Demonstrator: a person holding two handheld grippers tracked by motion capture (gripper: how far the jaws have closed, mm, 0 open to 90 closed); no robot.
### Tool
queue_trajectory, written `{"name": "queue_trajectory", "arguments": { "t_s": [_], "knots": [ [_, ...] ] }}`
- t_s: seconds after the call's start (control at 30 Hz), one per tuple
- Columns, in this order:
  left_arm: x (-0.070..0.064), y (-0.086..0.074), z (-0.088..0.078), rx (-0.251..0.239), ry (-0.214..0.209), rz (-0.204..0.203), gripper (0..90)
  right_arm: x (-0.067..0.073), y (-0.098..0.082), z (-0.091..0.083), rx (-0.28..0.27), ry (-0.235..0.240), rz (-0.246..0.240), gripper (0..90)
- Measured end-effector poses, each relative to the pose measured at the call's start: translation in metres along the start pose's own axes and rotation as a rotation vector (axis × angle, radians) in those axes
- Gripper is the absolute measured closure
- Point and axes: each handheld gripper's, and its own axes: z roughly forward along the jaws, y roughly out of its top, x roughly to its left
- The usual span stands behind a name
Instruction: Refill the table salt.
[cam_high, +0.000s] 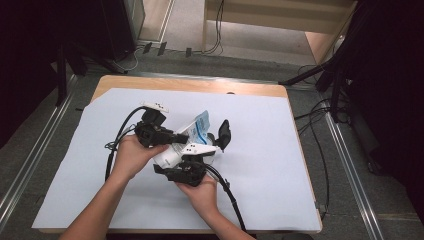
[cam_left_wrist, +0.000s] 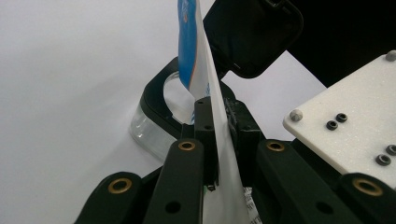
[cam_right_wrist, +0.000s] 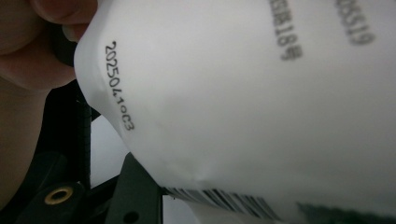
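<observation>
A white pouch (cam_high: 201, 125) with a blue printed top stands between my two grippers at the middle of the table. My left gripper (cam_high: 186, 135) comes in from the left and is shut on the pouch's thin edge (cam_left_wrist: 205, 70), the pads (cam_left_wrist: 205, 126) pinching the film. My right gripper (cam_high: 210, 137) comes from below with a white plate (cam_high: 200, 148) on top. The pouch's body (cam_right_wrist: 257, 102) lies close between its jaws, and one black finger (cam_right_wrist: 133, 196) shows under it. Its far finger (cam_high: 223, 134) stands right of the pouch.
A white sheet (cam_high: 260, 165) covers the wooden table (cam_high: 190, 84). Black cables (cam_high: 230, 195) trail from both grippers toward the near edge. A hand (cam_right_wrist: 28, 56) sits close beside the pouch. Dark stands and floor cables surround the table.
</observation>
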Motion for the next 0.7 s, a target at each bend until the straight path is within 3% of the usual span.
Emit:
{"name": "queue_trajectory", "arguments": {
  "t_s": [0.23, 0.53, 0.7],
  "knots": [
    [-0.0019, 0.0002, -0.0002, -0.002, 0.01, 0.006, 87.8, 0.0035, 0.0003, 0.0002, 0.004, -0.034, -0.03, 60.8],
    [-0.0002, 0.0001, -0.0029, -0.008, 0.013, -0.015, 88.5, 0.0095, 0.0004, 0.0011, 0.006, -0.067, -0.071, 59.4],
    [-0.0004, 0.0005, -0.0021, -0.012, 0.013, -0.012, 88.4, 0.0074, 0.0009, 0.0012, 0.008, -0.07, -0.056, 61.9]
  ]
}}
